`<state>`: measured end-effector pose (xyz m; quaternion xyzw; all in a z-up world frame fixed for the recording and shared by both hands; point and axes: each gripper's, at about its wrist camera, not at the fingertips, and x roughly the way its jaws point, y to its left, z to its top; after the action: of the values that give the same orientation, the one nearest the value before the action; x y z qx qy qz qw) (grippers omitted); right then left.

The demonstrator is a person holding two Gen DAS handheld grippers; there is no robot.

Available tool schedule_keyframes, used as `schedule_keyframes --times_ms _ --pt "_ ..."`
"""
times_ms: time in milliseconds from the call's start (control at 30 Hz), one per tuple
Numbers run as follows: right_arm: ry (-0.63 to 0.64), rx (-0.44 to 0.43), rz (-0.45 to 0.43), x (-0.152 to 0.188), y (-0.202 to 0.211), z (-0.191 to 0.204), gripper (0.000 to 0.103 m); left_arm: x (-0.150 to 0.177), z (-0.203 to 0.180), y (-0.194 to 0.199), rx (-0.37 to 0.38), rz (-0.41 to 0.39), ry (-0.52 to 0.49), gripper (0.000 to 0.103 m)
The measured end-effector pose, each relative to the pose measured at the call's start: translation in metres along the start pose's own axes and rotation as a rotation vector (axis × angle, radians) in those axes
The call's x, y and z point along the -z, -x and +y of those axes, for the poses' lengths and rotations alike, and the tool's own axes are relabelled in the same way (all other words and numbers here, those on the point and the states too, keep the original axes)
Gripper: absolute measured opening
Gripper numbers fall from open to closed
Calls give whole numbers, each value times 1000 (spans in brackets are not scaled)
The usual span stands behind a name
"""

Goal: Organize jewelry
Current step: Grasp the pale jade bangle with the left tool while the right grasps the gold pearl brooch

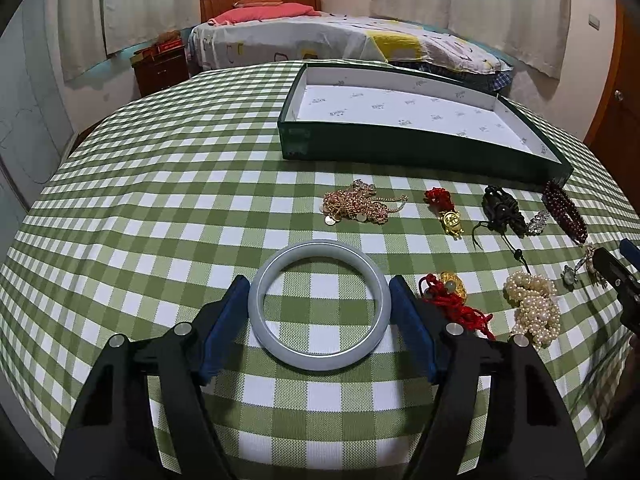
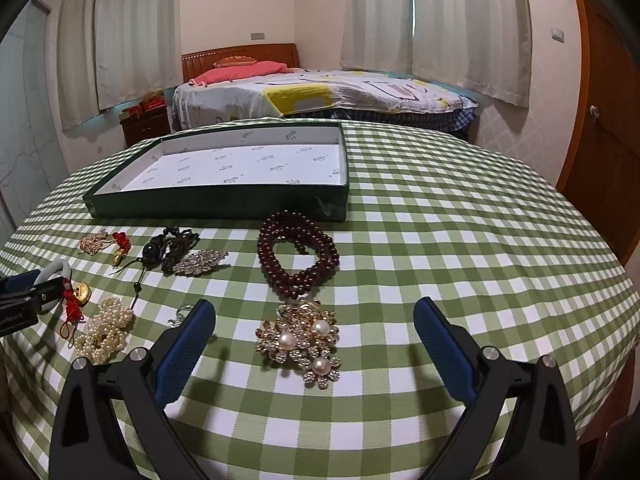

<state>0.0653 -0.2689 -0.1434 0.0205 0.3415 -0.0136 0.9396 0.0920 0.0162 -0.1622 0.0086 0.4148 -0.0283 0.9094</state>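
Note:
A pale grey-green bangle [image 1: 320, 360] lies flat on the checked tablecloth. My left gripper [image 1: 318, 282] straddles it, with both blue pads against its outer rim. A gold flower brooch with pearls [image 2: 304, 340] lies between the wide-apart fingers of my right gripper [image 2: 316, 306], which touch nothing. Beyond the brooch sits a dark red bead bracelet [image 2: 298, 256]. At the back of the table stands the empty green box with a white lining [image 1: 400, 148]. The bangle [image 2: 60, 266] shows again at the left edge of the right wrist view.
More jewelry lies in a row before the box: a gold chain [image 1: 360, 204], two red-cord gold charms [image 1: 446, 212], a black cord piece [image 1: 502, 210], a pearl strand [image 1: 532, 304] and a rhinestone brooch [image 2: 200, 262]. A bed [image 1: 320, 40] stands behind the table.

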Motion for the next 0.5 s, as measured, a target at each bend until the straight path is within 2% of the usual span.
schedule_keyframes --times_ms 200,300,367,433,500 --pt "-61 -24 26 1 -7 -11 96 0 2 1 -8 -6 23 69" --pt "-78 -31 46 3 -11 -14 92 0 6 2 -16 -7 40 69" --pt "-72 -41 54 4 -12 -13 72 0 7 3 -18 -9 41 69" --pt "-47 -36 56 4 -12 -10 64 0 7 4 -17 -13 39 69" --pt "-29 -36 58 5 -12 -7 61 -1 6 5 -19 -20 33 69"
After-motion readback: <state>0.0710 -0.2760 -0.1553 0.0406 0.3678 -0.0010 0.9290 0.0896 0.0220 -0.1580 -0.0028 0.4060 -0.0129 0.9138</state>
